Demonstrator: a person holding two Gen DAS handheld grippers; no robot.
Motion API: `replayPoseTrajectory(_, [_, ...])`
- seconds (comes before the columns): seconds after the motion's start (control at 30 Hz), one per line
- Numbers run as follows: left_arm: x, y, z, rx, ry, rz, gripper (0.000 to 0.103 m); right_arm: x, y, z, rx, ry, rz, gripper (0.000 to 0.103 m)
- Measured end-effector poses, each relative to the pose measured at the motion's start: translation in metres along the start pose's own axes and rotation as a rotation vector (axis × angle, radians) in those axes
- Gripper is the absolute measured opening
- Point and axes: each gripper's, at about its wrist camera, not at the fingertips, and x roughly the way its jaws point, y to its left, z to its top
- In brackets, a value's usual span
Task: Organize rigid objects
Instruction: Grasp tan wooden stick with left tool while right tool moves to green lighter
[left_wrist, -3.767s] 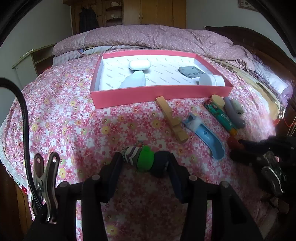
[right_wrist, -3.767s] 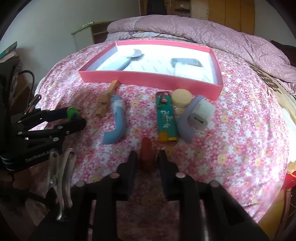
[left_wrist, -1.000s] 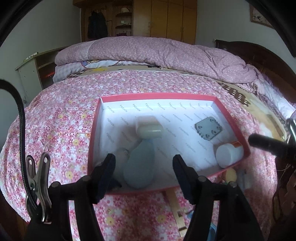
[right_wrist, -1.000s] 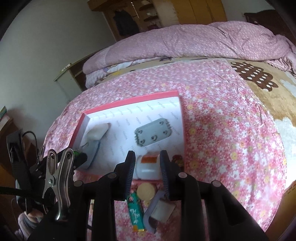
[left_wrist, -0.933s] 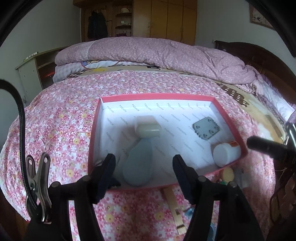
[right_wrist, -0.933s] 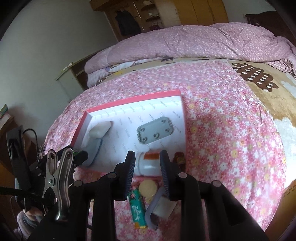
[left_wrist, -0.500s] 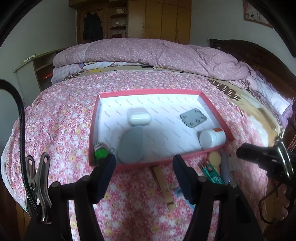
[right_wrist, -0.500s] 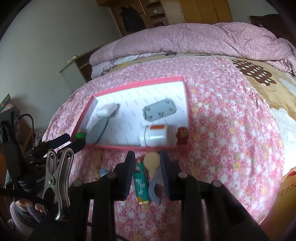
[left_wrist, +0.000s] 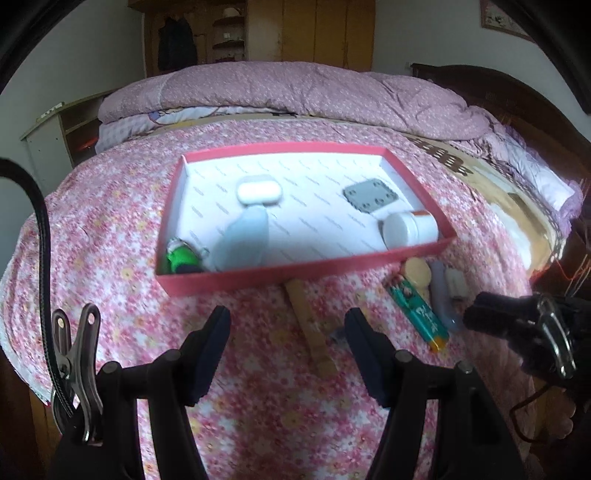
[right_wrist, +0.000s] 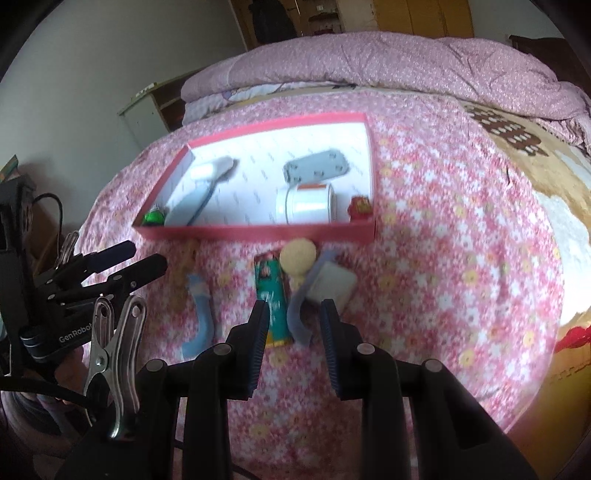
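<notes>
A pink tray with a white floor lies on the flowered bedspread. Inside it are a green toy in the near left corner, a white case, a grey plate, a white jar and a small red piece in the near right corner. My left gripper hangs open and empty before the tray, over a wooden stick. My right gripper has its jaws narrowly apart and empty, above a teal lighter and a grey curved piece.
In front of the tray also lie a yellow disc, a white block and a blue curved handle. A folded purple quilt lies at the far end of the bed. The bed's right edge drops off close by.
Both grippers have drawn back from the tray toward the near side of the bed. The green toy and the red piece, held earlier, now lie in the tray.
</notes>
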Motion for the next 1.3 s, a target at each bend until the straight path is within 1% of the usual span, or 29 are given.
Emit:
replayPoseTrajectory(0.13, [0.004,-0.003,-0.005,0.011,0.014,0.003,0.068,0.003,0.006,-0.007,-0.018,0.01,0.023,0.03])
replayPoseTrajectory(0.27, [0.007,-0.002,-0.009,0.008,0.021,0.006,0.068,0.012,0.017,-0.008,-0.042,0.027,0.067,0.03])
replayPoseTrajectory(0.43, [0.012,-0.003,-0.013,0.018,0.033,0.011,0.068,0.028,0.021,-0.005,-0.056,0.028,0.001,0.029])
replayPoseTrajectory(0.53, [0.016,-0.004,-0.015,0.032,0.037,0.026,0.068,0.035,0.017,-0.004,-0.059,0.032,-0.045,0.029])
replayPoseTrajectory(0.63, [0.02,-0.006,-0.019,0.051,0.052,0.041,0.068,0.036,0.013,-0.005,-0.058,0.018,-0.038,0.028])
replayPoseTrajectory(0.73, [0.026,-0.009,-0.024,0.056,0.074,0.04,0.068,0.036,0.013,-0.007,-0.071,0.01,-0.043,0.028])
replayPoseTrajectory(0.77, [0.028,-0.011,-0.026,0.059,0.074,0.052,0.068,0.036,0.014,-0.008,-0.075,0.008,-0.045,0.028])
replayPoseTrajectory(0.9, [0.028,-0.022,-0.028,0.107,0.032,0.107,0.067,0.037,0.017,-0.007,-0.075,-0.002,-0.055,0.028])
replayPoseTrajectory(0.93, [0.027,-0.024,-0.029,0.123,0.023,0.112,0.061,0.037,0.017,-0.008,-0.079,-0.004,-0.058,0.028])
replayPoseTrajectory(0.97, [0.026,-0.025,-0.03,0.132,0.017,0.103,0.045,0.037,0.018,-0.009,-0.083,-0.005,-0.058,0.028])
replayPoseTrajectory(1.0, [0.025,-0.025,-0.03,0.135,0.02,0.086,0.037,0.037,0.018,-0.009,-0.085,-0.004,-0.055,0.027])
replayPoseTrajectory(1.03, [0.024,-0.025,-0.03,0.128,0.031,0.053,0.024,0.037,0.017,-0.009,-0.083,-0.004,-0.051,0.027])
replayPoseTrajectory(1.07, [0.023,-0.024,-0.03,0.123,0.036,0.041,0.017,0.037,0.017,-0.009,-0.08,-0.004,-0.048,0.027])
replayPoseTrajectory(1.17, [0.018,-0.024,-0.031,0.133,0.035,0.032,0.012,0.035,0.015,-0.011,-0.072,-0.002,-0.037,0.027])
replayPoseTrajectory(1.3, [0.011,-0.021,-0.036,0.134,0.052,0.021,0.012,0.032,0.014,-0.014,-0.07,0.004,-0.027,0.026])
